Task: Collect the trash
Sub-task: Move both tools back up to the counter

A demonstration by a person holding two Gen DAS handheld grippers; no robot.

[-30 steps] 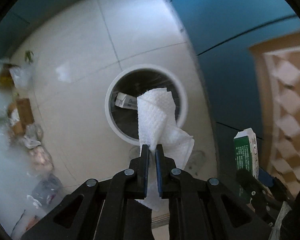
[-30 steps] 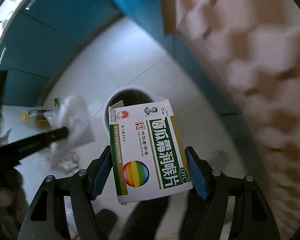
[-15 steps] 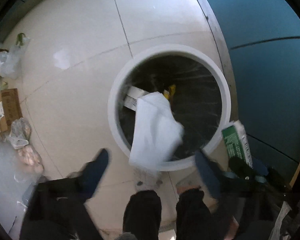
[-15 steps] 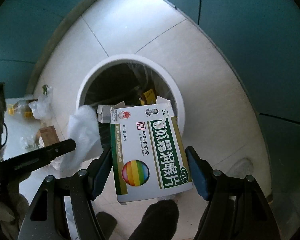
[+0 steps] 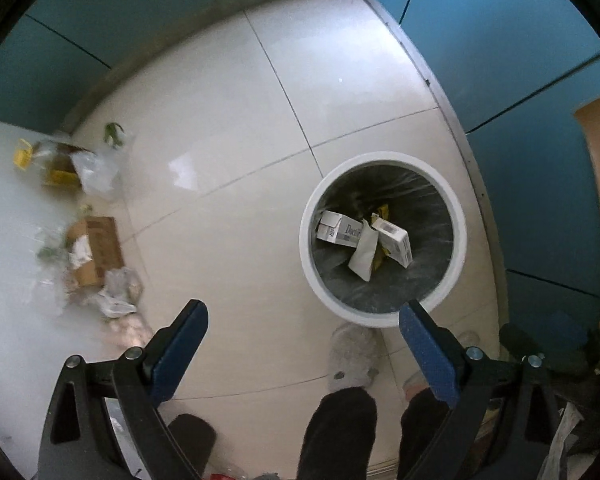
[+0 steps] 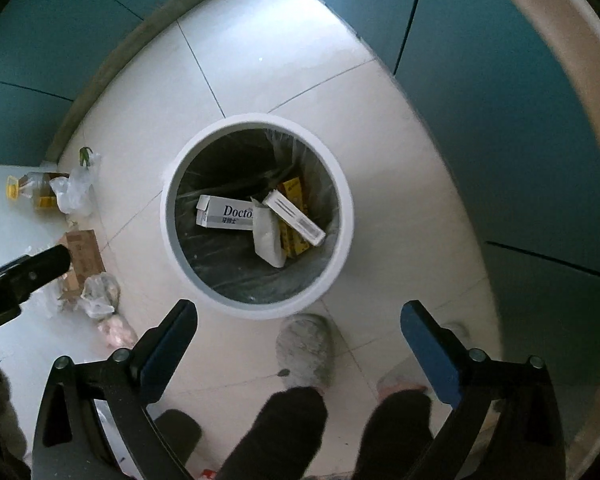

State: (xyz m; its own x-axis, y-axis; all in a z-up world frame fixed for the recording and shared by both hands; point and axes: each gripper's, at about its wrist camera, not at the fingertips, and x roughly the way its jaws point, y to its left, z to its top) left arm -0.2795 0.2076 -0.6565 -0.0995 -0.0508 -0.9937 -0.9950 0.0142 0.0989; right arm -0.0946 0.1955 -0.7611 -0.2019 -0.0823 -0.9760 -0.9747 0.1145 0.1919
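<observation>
A round white bin (image 5: 309, 264) (image 6: 168, 232) with a dark liner stands on the tiled floor below both grippers. Inside lie a "Doctor" carton (image 6: 225, 216) (image 5: 338, 232), a white paper towel (image 6: 267, 240) (image 5: 362, 256), a second white carton (image 6: 296, 216) (image 5: 394, 240) and a yellow pack (image 6: 294, 188). My left gripper (image 5: 303, 312) hangs beside the bin's near-left rim, its jaws opening wide with nothing between them. My right gripper (image 6: 298, 310) hangs over the bin's near rim, jaws also opening and empty. One left gripper finger (image 6: 48, 260) shows at the right wrist view's left edge.
Litter lies on the floor to the left: an oil bottle (image 5: 40, 160) (image 6: 32, 188), plastic bags (image 5: 96, 172), a cardboard box (image 5: 100, 248) (image 6: 84, 256). The person's dark trouser legs (image 6: 288, 428) and grey slippers (image 6: 304, 348) stand just before the bin. Blue cabinet fronts (image 5: 520, 60) run behind and right.
The left gripper let go of the paper towel, which now lies in the bin. The right gripper opened and the green-and-white medicine box left its jaws. Both views have shifted over the bin.
</observation>
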